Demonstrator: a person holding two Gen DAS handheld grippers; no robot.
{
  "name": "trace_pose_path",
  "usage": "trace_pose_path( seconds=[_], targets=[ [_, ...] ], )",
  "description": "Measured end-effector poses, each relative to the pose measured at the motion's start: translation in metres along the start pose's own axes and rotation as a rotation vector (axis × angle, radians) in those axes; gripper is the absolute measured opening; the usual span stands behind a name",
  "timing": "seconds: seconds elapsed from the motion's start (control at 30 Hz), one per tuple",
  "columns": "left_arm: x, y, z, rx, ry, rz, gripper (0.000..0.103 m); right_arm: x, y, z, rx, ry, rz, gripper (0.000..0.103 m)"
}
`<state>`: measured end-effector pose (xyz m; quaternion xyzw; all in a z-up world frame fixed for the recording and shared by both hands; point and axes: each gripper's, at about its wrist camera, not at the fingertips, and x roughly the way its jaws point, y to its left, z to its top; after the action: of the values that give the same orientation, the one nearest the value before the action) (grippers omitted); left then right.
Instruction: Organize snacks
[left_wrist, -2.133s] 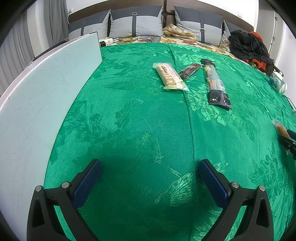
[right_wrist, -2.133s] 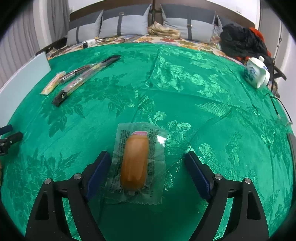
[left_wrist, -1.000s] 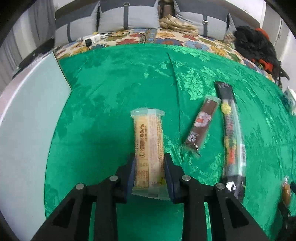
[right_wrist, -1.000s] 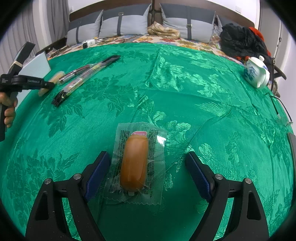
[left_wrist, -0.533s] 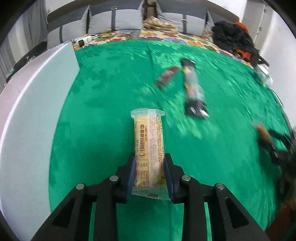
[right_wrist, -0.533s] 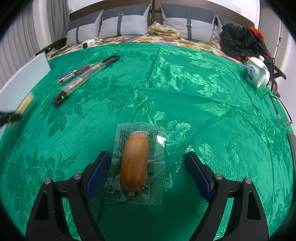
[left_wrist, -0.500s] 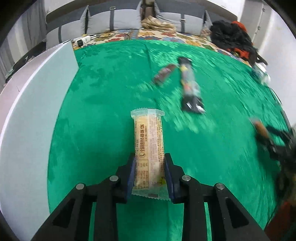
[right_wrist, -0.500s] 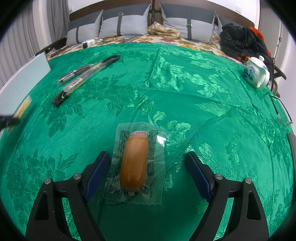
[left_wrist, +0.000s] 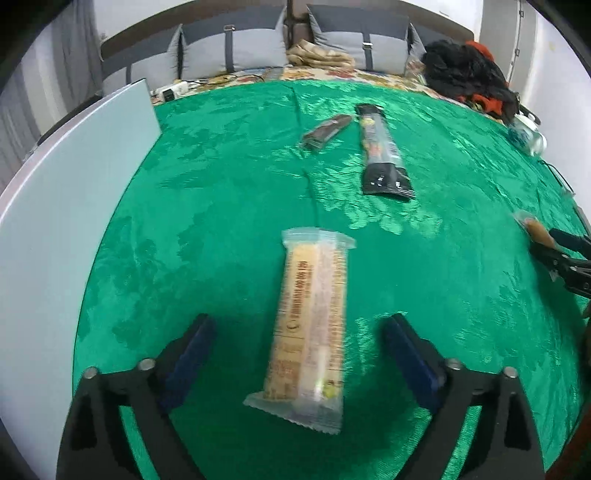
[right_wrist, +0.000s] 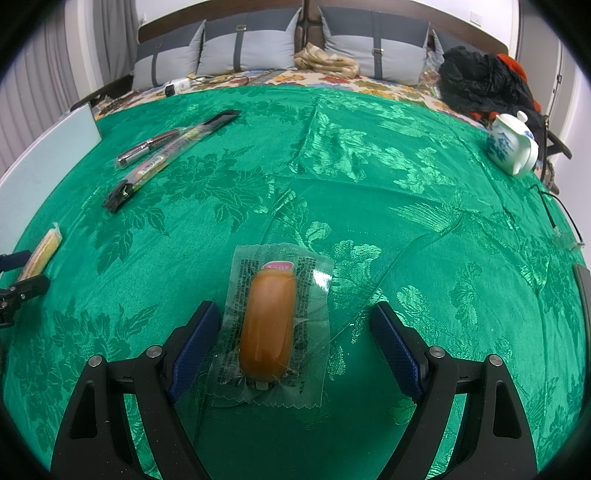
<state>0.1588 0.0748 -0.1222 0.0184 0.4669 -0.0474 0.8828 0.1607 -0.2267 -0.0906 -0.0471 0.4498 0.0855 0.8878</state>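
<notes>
My left gripper (left_wrist: 299, 354) is open, and the yellow cracker pack (left_wrist: 312, 317) lies loose between its fingers on the green cloth (left_wrist: 221, 221). The pack also shows in the right wrist view (right_wrist: 40, 251), at the far left by the left gripper (right_wrist: 18, 273). My right gripper (right_wrist: 295, 343) is open around a sausage in a clear wrapper (right_wrist: 271, 321), which lies flat on the cloth. In the left wrist view the sausage (left_wrist: 537, 230) and the right gripper's fingers (left_wrist: 565, 254) show at the right edge. A brown bar (left_wrist: 327, 131) and a long black snack pack (left_wrist: 382, 151) lie farther back.
A pale board (left_wrist: 55, 206) lies along the left side of the cloth. A white and blue teapot (right_wrist: 511, 147) stands at the far right. Grey pillows (right_wrist: 251, 44) and dark clothes (right_wrist: 476, 85) lie at the back. A thin cable (right_wrist: 557, 218) runs along the right edge.
My left gripper carried the cracker pack toward the near left, then opened and let it go. The right gripper and the sausage have not moved.
</notes>
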Motion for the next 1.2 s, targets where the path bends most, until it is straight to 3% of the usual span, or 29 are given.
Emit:
trace_pose_path(
  seconds=[0.1, 0.9, 0.97, 1.03, 1.13, 1.2],
  targets=[
    [0.003, 0.002, -0.001, -0.009, -0.011, 0.007, 0.103, 0.000, 0.000, 0.000, 0.000, 0.000, 0.000, 0.087],
    [0.004, 0.002, -0.001, -0.015, -0.017, 0.006, 0.103, 0.000, -0.003, 0.000, 0.013, -0.005, 0.018, 0.087],
    [0.004, 0.002, -0.001, -0.015, -0.017, 0.006, 0.103, -0.004, -0.013, -0.001, 0.061, -0.032, 0.093, 0.087],
    [0.004, 0.002, -0.001, -0.015, -0.017, 0.006, 0.103, -0.014, -0.040, -0.008, 0.183, -0.086, 0.252, 0.086],
    [0.004, 0.002, -0.001, -0.016, -0.017, 0.006, 0.103, -0.020, -0.074, -0.013, 0.320, -0.057, 0.251, 0.086],
    [0.004, 0.002, -0.001, -0.015, -0.017, 0.006, 0.103, -0.026, -0.082, -0.007, 0.331, -0.039, 0.207, 0.086]
  ],
)
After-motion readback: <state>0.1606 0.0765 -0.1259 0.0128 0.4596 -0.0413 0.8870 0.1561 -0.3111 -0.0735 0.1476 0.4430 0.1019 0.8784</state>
